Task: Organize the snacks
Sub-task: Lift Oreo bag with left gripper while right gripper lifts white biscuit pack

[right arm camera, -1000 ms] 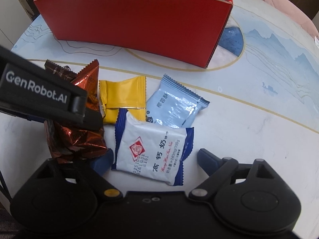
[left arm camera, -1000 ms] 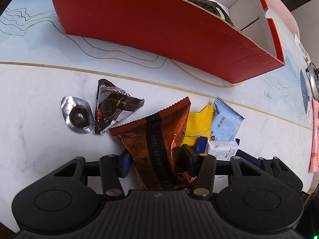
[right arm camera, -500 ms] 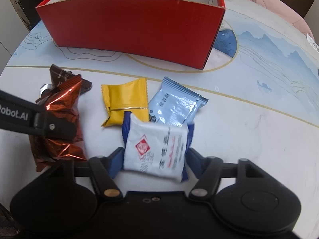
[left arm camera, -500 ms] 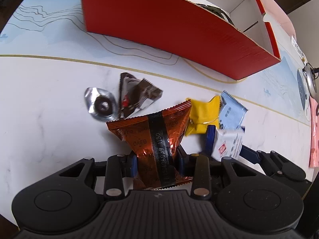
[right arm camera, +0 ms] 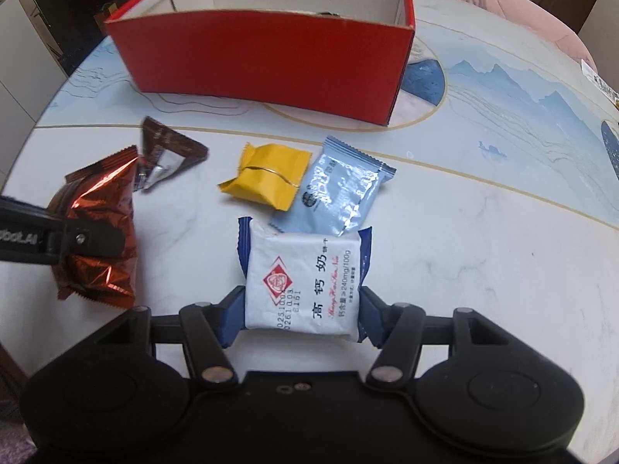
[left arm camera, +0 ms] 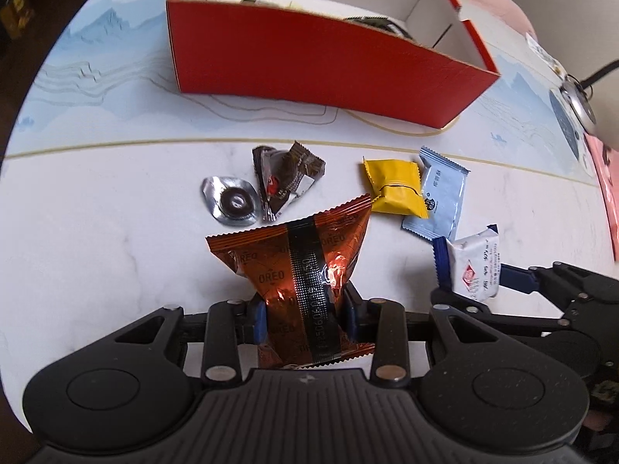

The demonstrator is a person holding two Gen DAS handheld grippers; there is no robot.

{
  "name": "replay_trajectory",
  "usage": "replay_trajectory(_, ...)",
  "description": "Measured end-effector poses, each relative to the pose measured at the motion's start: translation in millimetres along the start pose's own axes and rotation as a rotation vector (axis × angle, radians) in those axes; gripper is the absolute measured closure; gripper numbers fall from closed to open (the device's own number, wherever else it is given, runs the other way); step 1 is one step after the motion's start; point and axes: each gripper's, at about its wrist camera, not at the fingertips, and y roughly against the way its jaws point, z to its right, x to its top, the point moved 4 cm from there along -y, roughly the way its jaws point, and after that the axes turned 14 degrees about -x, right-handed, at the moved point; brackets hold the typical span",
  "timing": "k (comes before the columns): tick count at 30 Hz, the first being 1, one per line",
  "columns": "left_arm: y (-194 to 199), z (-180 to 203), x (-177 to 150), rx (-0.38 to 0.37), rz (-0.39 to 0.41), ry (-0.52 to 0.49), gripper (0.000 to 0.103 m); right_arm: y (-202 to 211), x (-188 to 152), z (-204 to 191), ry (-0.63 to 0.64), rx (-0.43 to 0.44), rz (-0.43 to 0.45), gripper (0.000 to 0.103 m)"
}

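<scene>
My left gripper is shut on a copper-orange Oreo packet, held up off the white table; the same packet shows at the left of the right wrist view. My right gripper has its jaws closing on a white and blue milk-biscuit packet, pads pressed on both sides, lifted clear. On the table lie a yellow packet, a light blue packet, a dark brown packet and a silver foil cup. The open red box stands beyond them.
The round table has a blue landscape print around its far side. A round metal object and a pink item sit at the right edge. Something dark lies inside the red box.
Both grippers have shut on their packets and lifted them off the table. The white packet has come away from the yellow and light blue ones. More of the red box shows.
</scene>
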Motion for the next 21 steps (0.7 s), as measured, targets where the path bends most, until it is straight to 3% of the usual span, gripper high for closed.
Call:
replay_trajectory(16,42.8,14.6,17.7,0.122,-0.013,-0.201,0.068,45.8,25.4,-11.1,0.025,0.036,-0.044,0.043)
replay_trajectory(21,55.6,17.1,31.9,0.113,-0.012,-0.231,0.068,58.7,47.0,-12.7,0.047,0.033,-0.021,0.043)
